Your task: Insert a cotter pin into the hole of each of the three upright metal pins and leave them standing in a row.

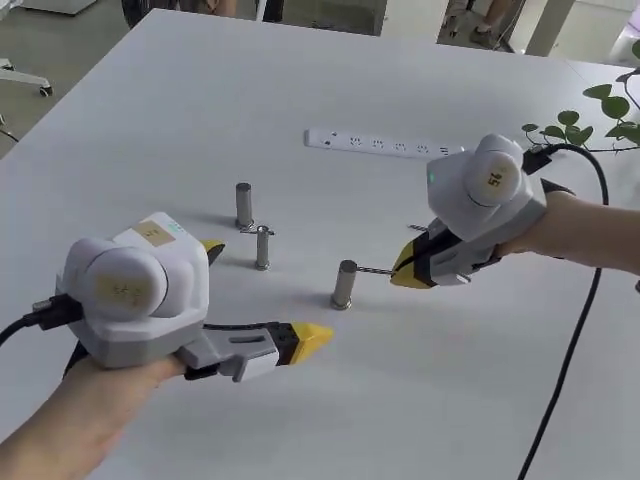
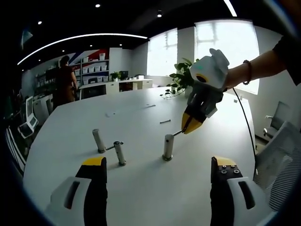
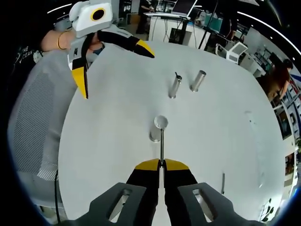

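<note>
Three upright metal pins stand on the white table: a far one (image 1: 243, 204), a middle one (image 1: 262, 246) and a near one (image 1: 345, 284). A cotter pin sits crosswise through the top of the middle pin (image 3: 175, 87). My right gripper (image 1: 410, 270) is shut on a cotter pin (image 3: 162, 146), held level, with its tip at the upper part of the near pin (image 3: 158, 128). Left of the pins my left gripper (image 1: 262, 292) hovers open with nothing between its jaws. A loose cotter pin (image 1: 415, 228) lies on the table behind the right gripper.
A white power strip (image 1: 380, 143) lies across the table beyond the pins. A green plant (image 1: 600, 115) stands at the right edge. A black cable (image 1: 570, 340) trails from the right gripper down over the table. A person (image 2: 63, 80) stands by shelves far off.
</note>
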